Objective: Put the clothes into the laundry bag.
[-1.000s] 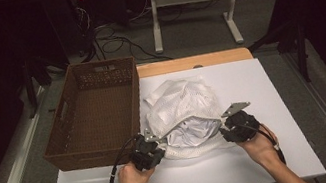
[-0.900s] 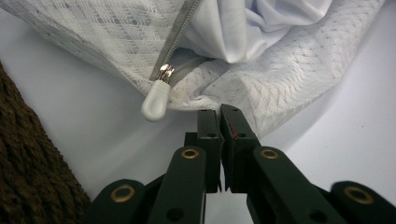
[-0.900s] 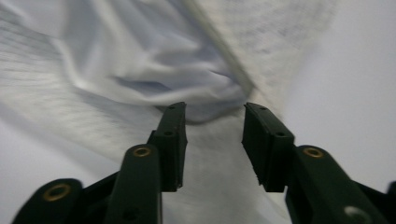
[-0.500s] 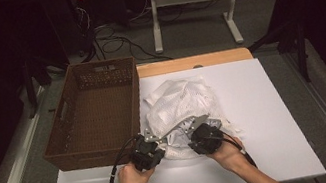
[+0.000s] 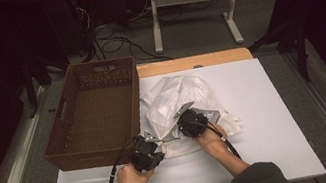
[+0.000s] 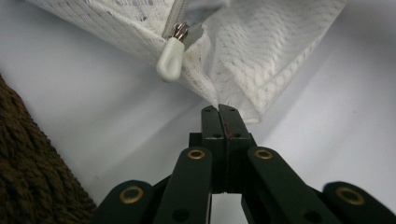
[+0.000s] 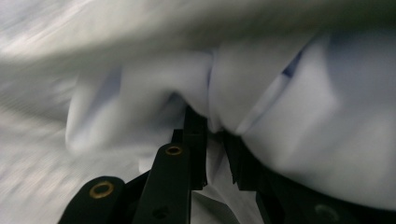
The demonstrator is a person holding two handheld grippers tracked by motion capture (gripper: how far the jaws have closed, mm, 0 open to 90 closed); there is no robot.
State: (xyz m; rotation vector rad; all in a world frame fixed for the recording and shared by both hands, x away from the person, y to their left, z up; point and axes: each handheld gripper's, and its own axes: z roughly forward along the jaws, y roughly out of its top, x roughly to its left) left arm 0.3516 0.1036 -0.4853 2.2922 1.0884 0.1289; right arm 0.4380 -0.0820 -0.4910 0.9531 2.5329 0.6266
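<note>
- At the far left of the white tabletop (image 5: 277, 117) stands a brown wicker basket (image 5: 92, 116), with nothing lying in it, its long sides running away from the person.
- Just right of the basket's near corner, the left claw (image 5: 152, 141) is pinched tight on the corner of a white mesh laundry bag (image 5: 178, 101); in the left gripper view its jaws meet on the mesh edge (image 6: 219, 100), with the white zipper pull (image 6: 170, 60) hanging just beyond them. This hand sits where it sat a second ago.
- Mid-tabletop, the bag lies crumpled beside the basket, with pale cloth inside it. Its longer stretch seems to run from the near-left pinched corner toward the far right, zipper end nearest the left claw, though the bunching makes that axis hard to read.
- Right of that, the right claw (image 5: 187, 117) has moved: a second ago it was out at the bag's near-right edge, and now it is in over the middle of the bag. Its jaws have just been closing, with pale cloth (image 7: 261, 107) between them; the blur leaves it unclear whether they press on it yet.
- That shift suggests the step in hand is gathering the bag or its contents, one corner anchored, probably toward lifting it into the basket.
</note>
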